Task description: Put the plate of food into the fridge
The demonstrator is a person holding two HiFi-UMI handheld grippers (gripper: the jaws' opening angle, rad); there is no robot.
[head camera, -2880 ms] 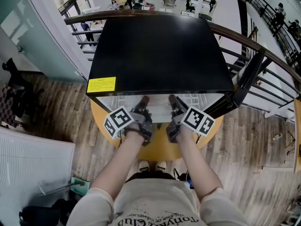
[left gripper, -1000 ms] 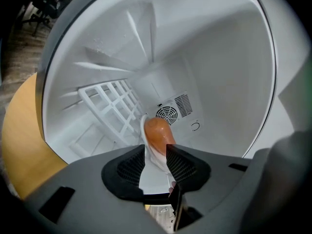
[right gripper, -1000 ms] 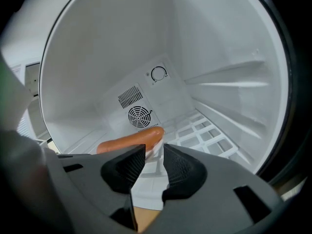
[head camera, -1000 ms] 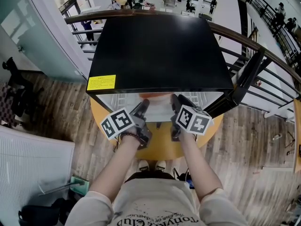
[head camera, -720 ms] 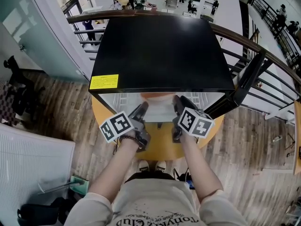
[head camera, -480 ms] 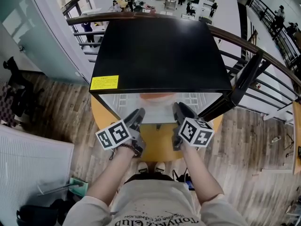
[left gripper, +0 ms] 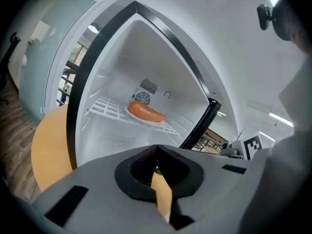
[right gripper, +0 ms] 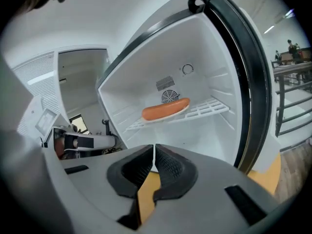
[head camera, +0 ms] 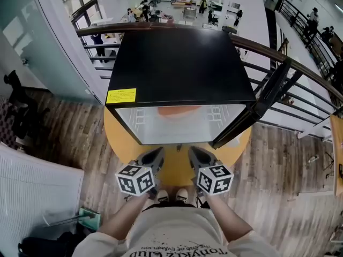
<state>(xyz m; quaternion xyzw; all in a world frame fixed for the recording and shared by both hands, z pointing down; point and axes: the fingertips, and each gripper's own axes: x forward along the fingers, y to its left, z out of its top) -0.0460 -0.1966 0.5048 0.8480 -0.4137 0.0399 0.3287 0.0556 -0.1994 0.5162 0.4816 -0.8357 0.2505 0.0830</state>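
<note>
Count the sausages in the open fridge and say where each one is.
1. The sausage lies on a white plate on the wire shelf, toward the back, below the round fan vent. The bottom of the fridge is partly hidden, so another could be there.

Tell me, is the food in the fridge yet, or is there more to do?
Done: the plate with the sausage sits on the wire shelf inside the fridge. In hand: nothing; the left gripper and right gripper have just closed their jaws on empty air, in front of the fridge. Left: the door stands open, so closing it is probably next.
</note>
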